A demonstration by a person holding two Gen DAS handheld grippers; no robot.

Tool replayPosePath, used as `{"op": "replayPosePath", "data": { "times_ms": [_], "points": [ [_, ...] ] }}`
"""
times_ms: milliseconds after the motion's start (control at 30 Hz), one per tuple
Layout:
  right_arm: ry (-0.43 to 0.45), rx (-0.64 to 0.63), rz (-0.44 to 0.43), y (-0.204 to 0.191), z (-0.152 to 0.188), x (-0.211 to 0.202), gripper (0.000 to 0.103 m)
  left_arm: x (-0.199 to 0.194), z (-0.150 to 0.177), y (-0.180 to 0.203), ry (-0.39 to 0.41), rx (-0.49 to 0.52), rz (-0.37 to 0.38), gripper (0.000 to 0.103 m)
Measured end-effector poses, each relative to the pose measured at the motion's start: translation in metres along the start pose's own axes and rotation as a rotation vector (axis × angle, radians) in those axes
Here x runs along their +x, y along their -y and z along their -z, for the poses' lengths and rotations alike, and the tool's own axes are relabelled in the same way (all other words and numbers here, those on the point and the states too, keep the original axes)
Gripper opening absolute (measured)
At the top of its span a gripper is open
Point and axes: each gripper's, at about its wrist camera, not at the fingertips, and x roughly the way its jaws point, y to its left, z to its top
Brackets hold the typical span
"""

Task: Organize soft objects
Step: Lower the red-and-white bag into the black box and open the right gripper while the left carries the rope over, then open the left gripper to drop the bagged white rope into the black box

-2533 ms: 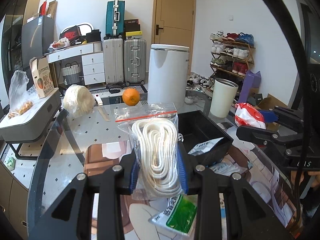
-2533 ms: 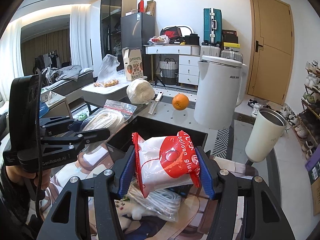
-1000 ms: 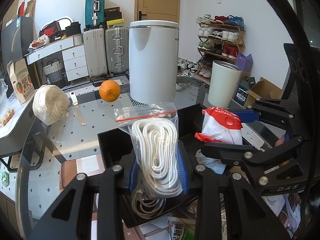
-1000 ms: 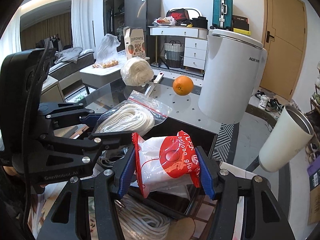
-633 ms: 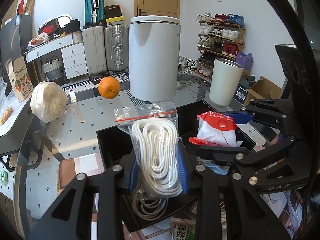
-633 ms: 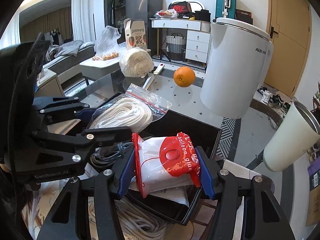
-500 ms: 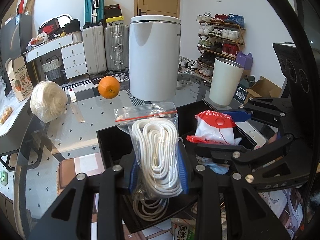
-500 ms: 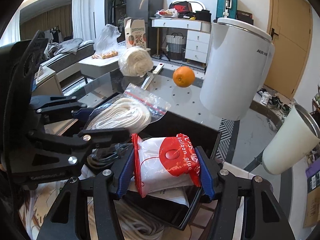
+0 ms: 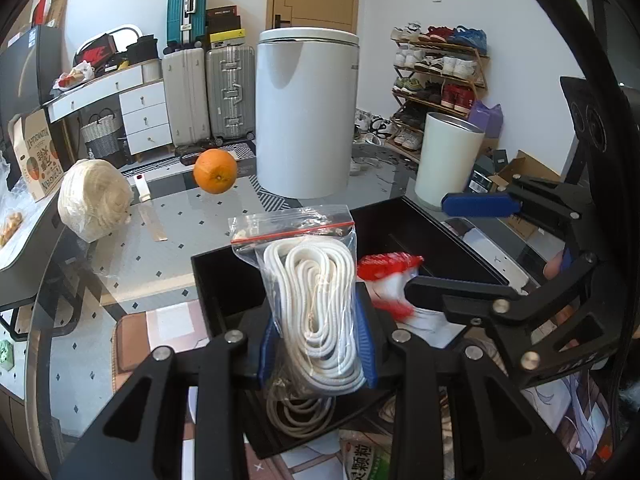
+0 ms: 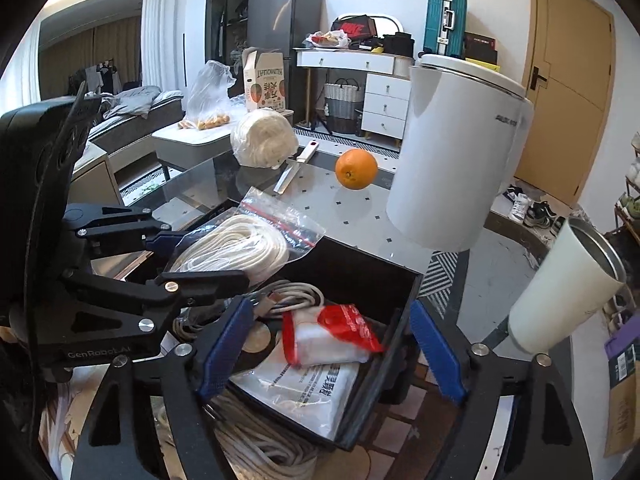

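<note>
My left gripper (image 9: 316,340) is shut on a clear zip bag of white rope (image 9: 316,280), held upright over the near left corner of the black box (image 9: 440,236). My right gripper (image 10: 332,354) hangs over the box with its jaws opening, the blue pads (image 10: 224,352) wide apart. The red and white balloon-glue packet (image 10: 328,338) lies in the box (image 10: 360,256) below, touching neither pad. It shows blurred in the left wrist view (image 9: 388,268). The box also holds a grey cable coil (image 10: 292,292) and a white printed pouch (image 10: 308,392).
On the glass table behind the box stand a tall white appliance (image 9: 306,112), an orange (image 9: 215,171), a wrapped white bundle (image 9: 94,204) and a knife (image 10: 294,168). A white tumbler (image 9: 448,160) stands at the right. Loose rope (image 10: 256,440) and a green packet (image 9: 364,456) lie in front.
The right gripper's jaws have spread apart and the red and white packet has dropped from between them into the box. The left gripper has kept still with the rope bag.
</note>
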Motion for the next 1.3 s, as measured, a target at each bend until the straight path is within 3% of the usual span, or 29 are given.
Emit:
{"op": "replayPosePath", "data": {
  "times_ms": [300,400,500,600,700,967,1300],
  "points": [
    [0.023,0.029,0.026,0.005,0.005,-0.014,0.092,0.009,0.001,0.0,-0.035,0.004,-0.002,0.037],
    [0.027,0.046,0.036,0.009,0.008,-0.018,0.1,0.003,0.0,0.004,-0.034,0.007,0.005,0.06],
    [0.032,0.074,0.05,0.014,0.014,-0.024,0.101,-0.009,0.001,0.003,-0.022,-0.016,0.028,0.061],
    [0.046,0.112,0.049,0.019,0.02,-0.034,0.102,-0.022,0.006,0.0,0.008,-0.041,0.015,0.09],
    [0.052,0.151,0.055,0.024,0.028,-0.043,0.102,-0.041,0.015,-0.003,0.058,-0.065,0.0,0.101],
    [0.061,0.189,0.037,0.015,0.046,-0.074,0.102,-0.07,0.037,-0.007,0.083,-0.098,-0.098,0.103],
    [0.027,0.144,0.021,-0.026,0.064,-0.097,0.102,-0.101,0.067,-0.007,0.109,-0.134,-0.119,0.103]
  ]
}}
